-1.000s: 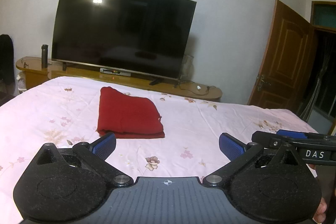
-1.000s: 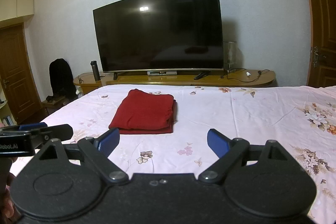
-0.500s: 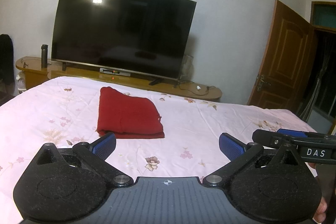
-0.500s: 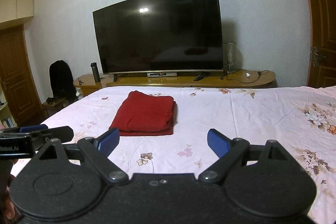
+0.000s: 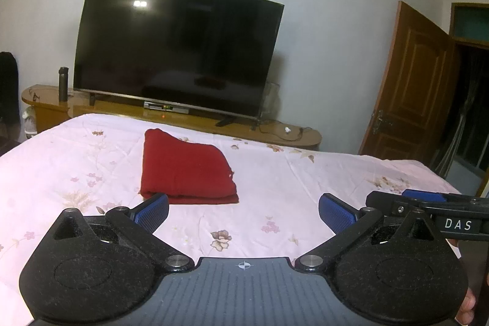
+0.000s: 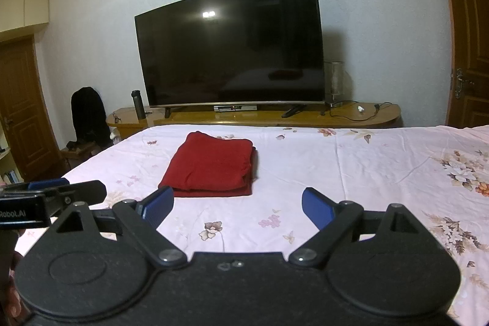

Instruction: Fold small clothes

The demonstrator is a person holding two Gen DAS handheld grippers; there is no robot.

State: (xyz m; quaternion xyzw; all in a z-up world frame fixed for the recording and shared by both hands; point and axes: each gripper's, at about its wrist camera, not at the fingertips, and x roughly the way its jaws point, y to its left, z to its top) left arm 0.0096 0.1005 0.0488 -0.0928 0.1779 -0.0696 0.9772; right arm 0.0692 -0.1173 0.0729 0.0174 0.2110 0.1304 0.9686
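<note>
Red knit cloth (image 5: 186, 170), a folded small garment, lay flat on the bed (image 5: 305, 185) with its pink floral sheet, nearer the foot end, where a television (image 5: 174, 51) stood on a wooden stand (image 5: 275, 132). I saw my left tool (image 5: 243, 212) with its blue pads spread wide and holding nothing, hovering over the sheet short of the cloth. My right tool (image 6: 234, 207) was likewise spread and empty, just beside the left one, apart from the garment.

Dim indoor light, fisheye-warped edges
</note>
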